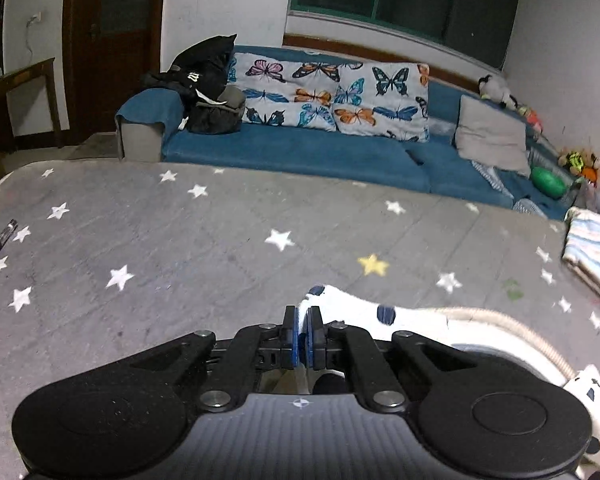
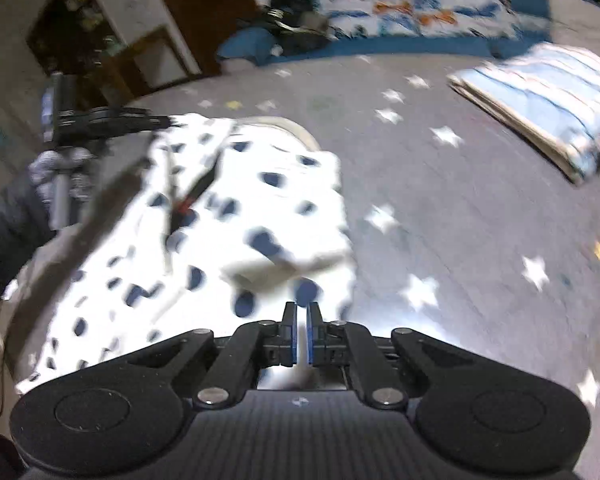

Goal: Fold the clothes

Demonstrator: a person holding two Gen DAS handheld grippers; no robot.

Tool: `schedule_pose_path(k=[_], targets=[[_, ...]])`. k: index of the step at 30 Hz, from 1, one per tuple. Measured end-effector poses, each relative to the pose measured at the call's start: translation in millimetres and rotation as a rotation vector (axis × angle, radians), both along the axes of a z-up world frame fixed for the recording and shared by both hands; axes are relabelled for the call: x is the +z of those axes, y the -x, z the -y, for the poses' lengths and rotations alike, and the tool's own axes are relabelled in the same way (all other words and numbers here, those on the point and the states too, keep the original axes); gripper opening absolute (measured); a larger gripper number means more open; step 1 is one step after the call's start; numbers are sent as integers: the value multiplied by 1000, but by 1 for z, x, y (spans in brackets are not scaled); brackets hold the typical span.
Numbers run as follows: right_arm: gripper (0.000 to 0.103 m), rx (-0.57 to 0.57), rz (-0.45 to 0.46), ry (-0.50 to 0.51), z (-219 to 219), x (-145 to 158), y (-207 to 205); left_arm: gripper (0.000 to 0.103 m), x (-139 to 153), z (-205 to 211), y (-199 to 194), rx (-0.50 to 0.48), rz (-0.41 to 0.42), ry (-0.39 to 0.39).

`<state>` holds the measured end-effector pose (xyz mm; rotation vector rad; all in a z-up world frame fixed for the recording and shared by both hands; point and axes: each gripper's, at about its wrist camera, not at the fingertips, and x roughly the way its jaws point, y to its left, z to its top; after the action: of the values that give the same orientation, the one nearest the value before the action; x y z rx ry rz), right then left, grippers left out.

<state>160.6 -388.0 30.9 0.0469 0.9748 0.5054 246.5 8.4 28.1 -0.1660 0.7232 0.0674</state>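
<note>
On a star-print grey mat [image 1: 220, 240], the left gripper [image 1: 302, 312] and right gripper [image 2: 300, 307] each pinch a white, navy-spotted garment [image 2: 228, 208] by an edge, apparently mid-fold (motion blur obscures detail). Next, likely: lay the edge down squarely, then release.

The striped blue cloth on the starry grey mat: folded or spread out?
Folded: the striped blue cloth lies as a flat rectangular stack with layered edges showing.

My L cam sits low over the star mat [image 1: 180, 240], facing the sofa [image 1: 300, 152]; R cam tilts steeper; both share the spotted garment [image 2: 220, 220].
</note>
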Motion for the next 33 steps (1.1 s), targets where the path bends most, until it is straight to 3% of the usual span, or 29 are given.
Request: schedule_pose_path(k=[2, 6, 10, 15, 17, 19, 21, 25, 30, 33], targets=[[7, -41, 4, 42, 6, -2, -5, 5, -3, 0, 1, -2, -9, -8], [11, -82, 53, -8, 1, 6, -35, 7, -5, 2, 4, -10, -10, -10], [34, -41, 21, -33, -20, -9, -61, 7, -5, 4, 6, -28, -11, -20], [33, 23, -19, 5, -42, -22, -68, 8, -4, 0, 5, -55, -10, -31], [18, 50, -21, 36, -49, -21, -66, 8, -4, 1, 2, -63, -15, -34], [17, 85, -3, 87, -58, -17, -65, 8, -5, 1, 0, -75, -16, -37], [17, 131, 41, 161, -70, -10, -63, 8, -6, 3, -1, -86, -15, -48], [17, 197, 238, 365, -89, 13, -62, 7, -7, 4, -4, -89, -7, -58], [17, 139, 475, 587, -98, 30, -86, 7, -5, -1, -12, -46, 11, -71], [26, 42, 467, 557, -88, 32, -102, 7, -2, -6, -13, -19, 28, -66]])
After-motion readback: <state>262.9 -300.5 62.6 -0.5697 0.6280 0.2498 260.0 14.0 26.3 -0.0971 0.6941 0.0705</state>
